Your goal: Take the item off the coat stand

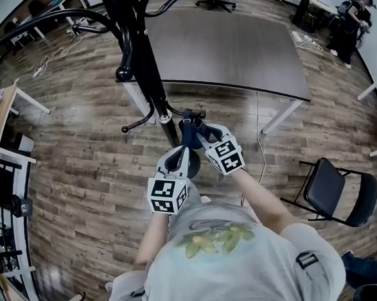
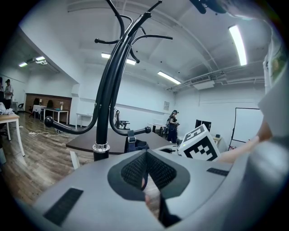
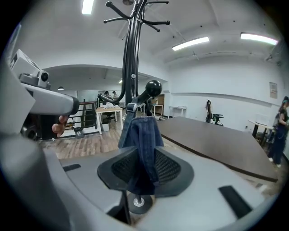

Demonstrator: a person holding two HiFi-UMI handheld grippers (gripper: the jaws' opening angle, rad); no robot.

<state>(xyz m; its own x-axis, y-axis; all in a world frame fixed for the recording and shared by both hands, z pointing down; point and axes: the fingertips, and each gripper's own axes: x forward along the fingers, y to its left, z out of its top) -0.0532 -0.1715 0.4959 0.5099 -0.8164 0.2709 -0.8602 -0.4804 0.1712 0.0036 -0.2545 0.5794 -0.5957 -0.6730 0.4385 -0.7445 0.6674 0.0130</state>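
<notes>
Denim item (image 3: 142,131) hangs from a low hook (image 3: 152,87) on the coat stand (image 1: 145,66); right gripper (image 3: 143,168) clamps its lower fold, presumably to lift it clear of the knob; left gripper (image 2: 146,168) pinched closed on nothing, parked just beside as backup.
</notes>
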